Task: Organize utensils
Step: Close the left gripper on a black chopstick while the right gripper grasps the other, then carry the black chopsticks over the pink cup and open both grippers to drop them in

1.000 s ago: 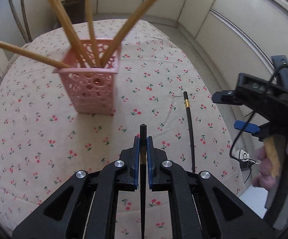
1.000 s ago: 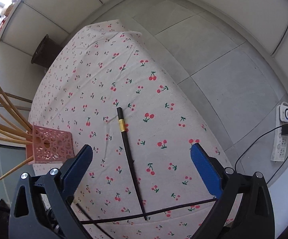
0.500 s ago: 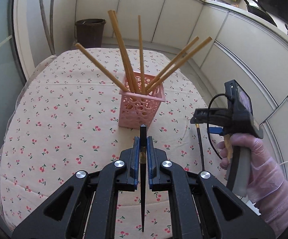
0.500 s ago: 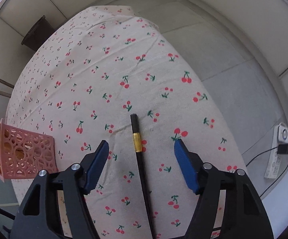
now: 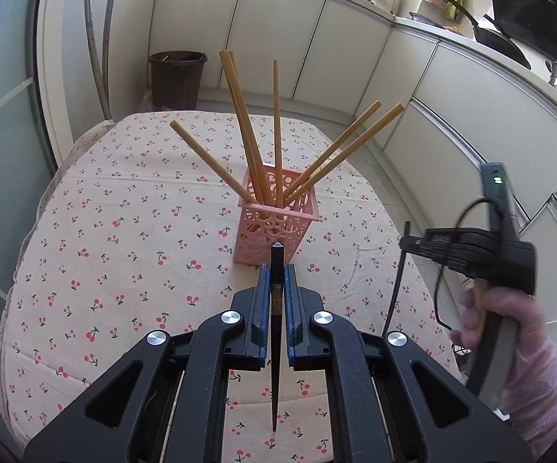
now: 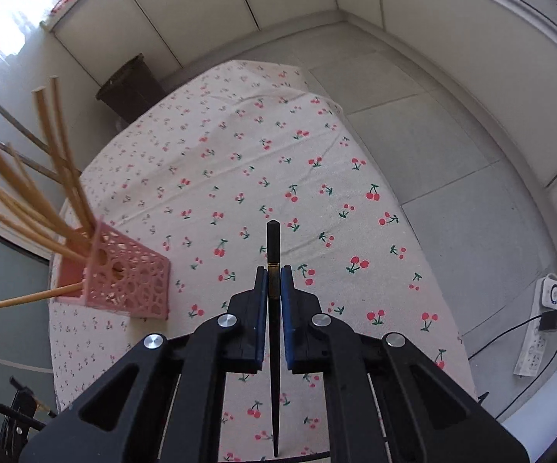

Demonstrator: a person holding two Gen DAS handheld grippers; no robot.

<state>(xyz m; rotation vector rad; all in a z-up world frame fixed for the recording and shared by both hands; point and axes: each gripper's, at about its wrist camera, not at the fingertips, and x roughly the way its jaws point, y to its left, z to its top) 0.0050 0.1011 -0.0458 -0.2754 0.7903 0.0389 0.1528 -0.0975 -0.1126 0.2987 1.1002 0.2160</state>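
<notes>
Two black chopsticks, one per gripper. Left gripper (image 5: 277, 285) is clamped on its black chopstick (image 5: 276, 266), pink holder (image 5: 276, 220) of wooden chopsticks (image 5: 240, 115) just past the tip at 12 o'clock on the cherry-print tablecloth (image 5: 124, 231). Right gripper (image 6: 274, 285) is clamped on the second black chopstick (image 6: 273, 243), holder at its 9 o'clock.

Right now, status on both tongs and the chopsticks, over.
Left tongs shut on a black chopstick. Right tongs shut on second black chopstick. Pink holder ahead, wooden chopsticks fanned inside.

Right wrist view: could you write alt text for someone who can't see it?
A gripper is shut on a black chopstick above a cherry-print tablecloth. At left, a pink basket holds wooden chopsticks.
</notes>
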